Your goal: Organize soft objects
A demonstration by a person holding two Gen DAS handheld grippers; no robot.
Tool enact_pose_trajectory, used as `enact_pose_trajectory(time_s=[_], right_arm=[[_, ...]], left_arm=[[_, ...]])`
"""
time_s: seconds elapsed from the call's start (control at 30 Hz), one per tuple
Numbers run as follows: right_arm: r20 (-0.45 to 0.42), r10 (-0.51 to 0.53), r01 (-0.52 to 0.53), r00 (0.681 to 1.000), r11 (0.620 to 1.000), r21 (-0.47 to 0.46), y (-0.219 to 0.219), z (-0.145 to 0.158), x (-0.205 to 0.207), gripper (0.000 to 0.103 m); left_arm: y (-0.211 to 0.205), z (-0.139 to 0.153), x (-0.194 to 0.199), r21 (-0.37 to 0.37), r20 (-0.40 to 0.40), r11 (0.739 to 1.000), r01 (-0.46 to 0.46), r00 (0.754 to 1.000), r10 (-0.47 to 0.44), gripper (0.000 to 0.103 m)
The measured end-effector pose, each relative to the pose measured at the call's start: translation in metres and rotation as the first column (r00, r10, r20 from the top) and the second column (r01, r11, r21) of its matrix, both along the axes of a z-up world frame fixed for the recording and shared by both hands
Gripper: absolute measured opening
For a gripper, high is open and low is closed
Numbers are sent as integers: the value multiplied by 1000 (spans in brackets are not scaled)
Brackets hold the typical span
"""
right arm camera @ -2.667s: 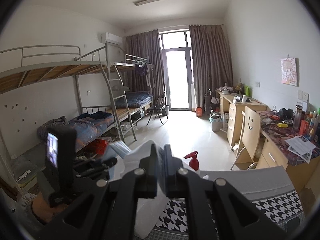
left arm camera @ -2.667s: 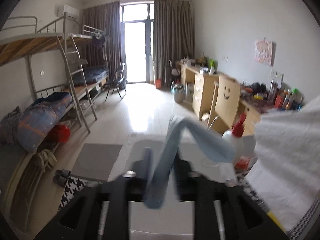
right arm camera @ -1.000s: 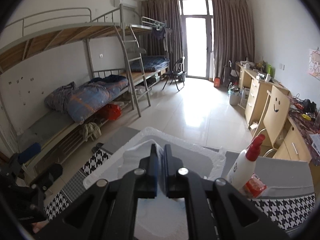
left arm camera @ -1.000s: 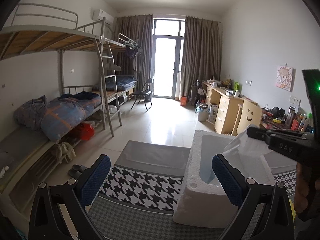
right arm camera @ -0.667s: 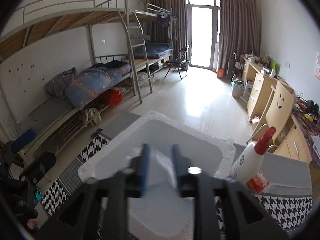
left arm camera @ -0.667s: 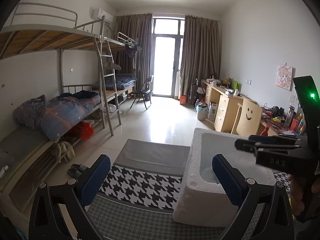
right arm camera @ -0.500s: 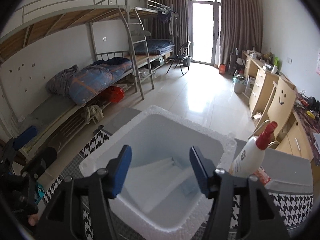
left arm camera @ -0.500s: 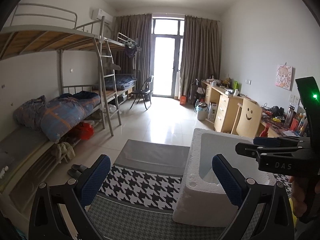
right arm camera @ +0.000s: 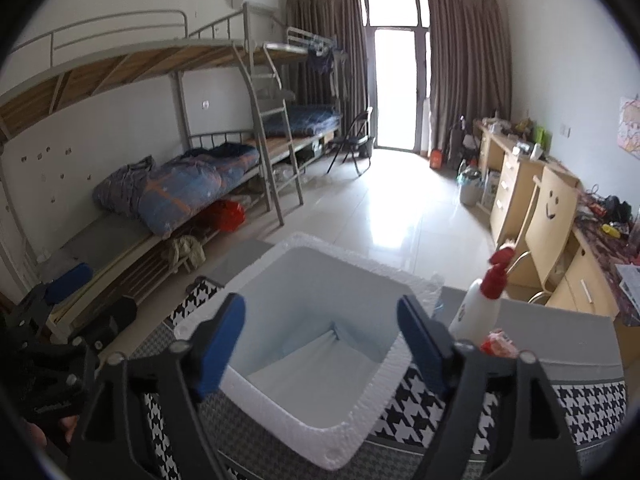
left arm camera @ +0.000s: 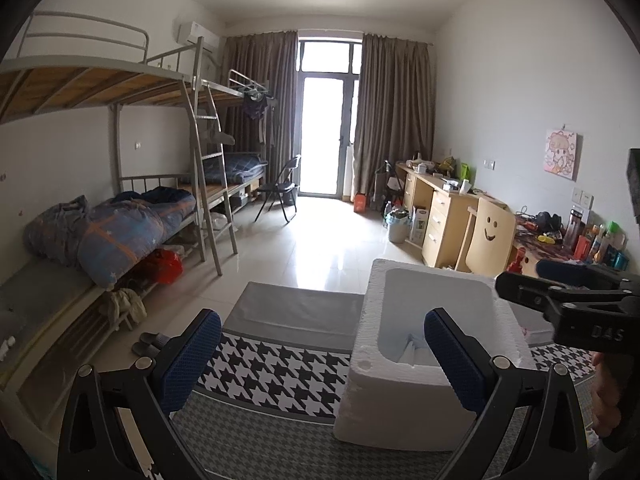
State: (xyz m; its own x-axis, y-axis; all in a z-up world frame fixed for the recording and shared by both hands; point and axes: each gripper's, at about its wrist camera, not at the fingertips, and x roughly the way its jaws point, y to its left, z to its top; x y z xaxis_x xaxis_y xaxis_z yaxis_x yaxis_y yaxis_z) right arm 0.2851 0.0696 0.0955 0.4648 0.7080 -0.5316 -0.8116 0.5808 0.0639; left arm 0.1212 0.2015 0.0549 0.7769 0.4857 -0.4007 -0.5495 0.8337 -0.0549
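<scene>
The box (right arm camera: 404,356) is rough white foam, grainy along its rim, with soft pale cloth (right arm camera: 320,350) inside. Under it lies a matt woven houndstooth mat (left arm camera: 276,372). Beyond the box, glossy floor tiles (left arm camera: 320,248) and a metal bunk bed (left arm camera: 200,184).

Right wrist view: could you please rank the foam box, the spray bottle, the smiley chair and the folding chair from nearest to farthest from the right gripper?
From the right gripper:
1. foam box, directly under the open fingers.
2. spray bottle, just right of the box.
3. smiley chair, farther right by the desks.
4. folding chair, far back near the door.
</scene>
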Motion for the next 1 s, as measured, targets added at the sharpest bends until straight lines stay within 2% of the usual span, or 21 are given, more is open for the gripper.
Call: enact_pose_trajectory(time_s=[0.13,0.5,1.0], right_arm=[[27,-11,10,1000,999,30,-11,5,-8,89],[40,-25,21,999,996,90,-42,13,-25,90],[83,-73,62,994,990,128,-85,14,-47,90]], left_arm=[[-9,2,-3,13,-3,1000,16,1000,-16,102],[-33,15,-12,30,27,997,68,997,-69,102],[-66,24,-27,58,66,989,135,988,-139,102]])
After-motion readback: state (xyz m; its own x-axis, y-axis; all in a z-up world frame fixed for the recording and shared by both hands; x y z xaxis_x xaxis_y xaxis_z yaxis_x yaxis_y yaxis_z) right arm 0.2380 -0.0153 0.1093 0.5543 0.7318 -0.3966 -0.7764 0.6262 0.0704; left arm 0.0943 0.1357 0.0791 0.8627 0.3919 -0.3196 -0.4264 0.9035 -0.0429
